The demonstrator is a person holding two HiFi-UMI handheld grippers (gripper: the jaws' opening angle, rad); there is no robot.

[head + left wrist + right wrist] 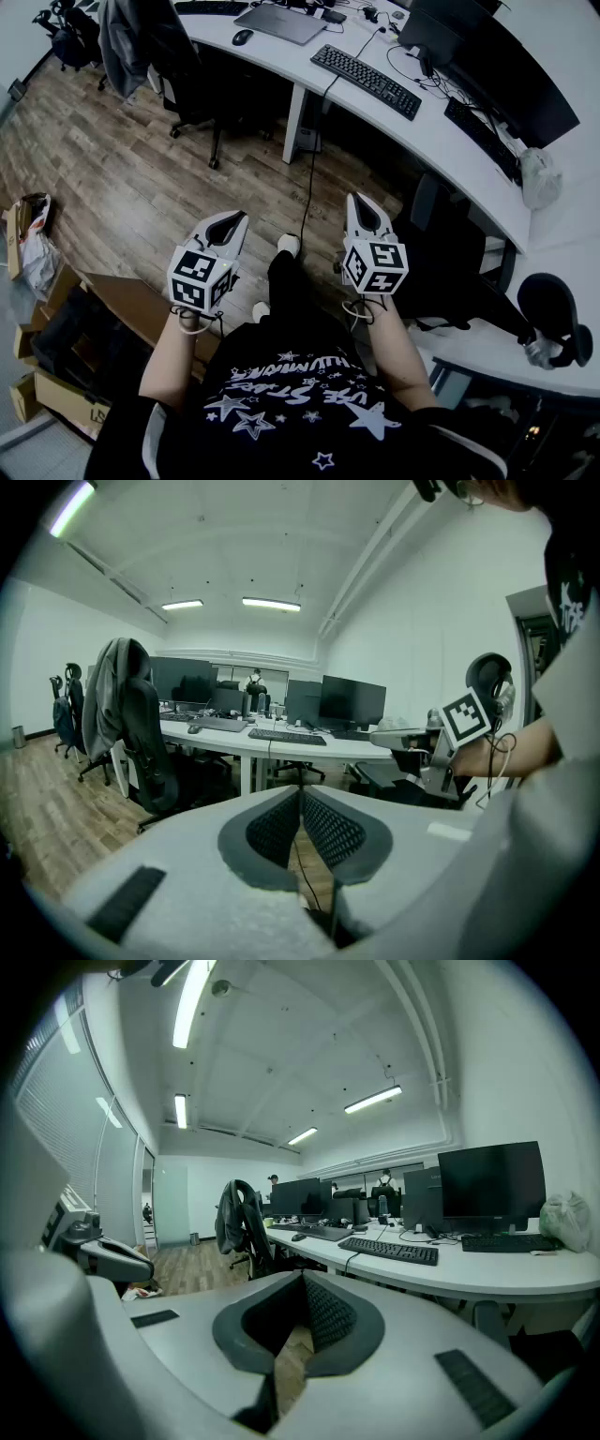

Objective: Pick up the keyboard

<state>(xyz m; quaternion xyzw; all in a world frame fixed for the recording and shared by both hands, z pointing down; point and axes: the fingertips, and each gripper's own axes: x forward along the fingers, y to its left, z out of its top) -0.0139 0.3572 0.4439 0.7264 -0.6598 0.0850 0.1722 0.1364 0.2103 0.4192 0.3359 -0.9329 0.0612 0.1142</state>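
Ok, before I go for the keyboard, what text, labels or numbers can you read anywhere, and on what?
Nothing can be read in full.
Shirt print: white lettering among stars, upside down, too stylised to read.
Left marker cube, right marker cube: black-and-white square codes, no words.
Keyboard: key legends too small.
Cardboard box: dark mark, too small.

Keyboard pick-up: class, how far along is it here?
Nothing looks done: the black keyboard lies untouched on the white desk. In hand: nothing; the left claw and right claw are shut, empty, held over the wooden floor short of the desk. Left: reach, grip, lift.
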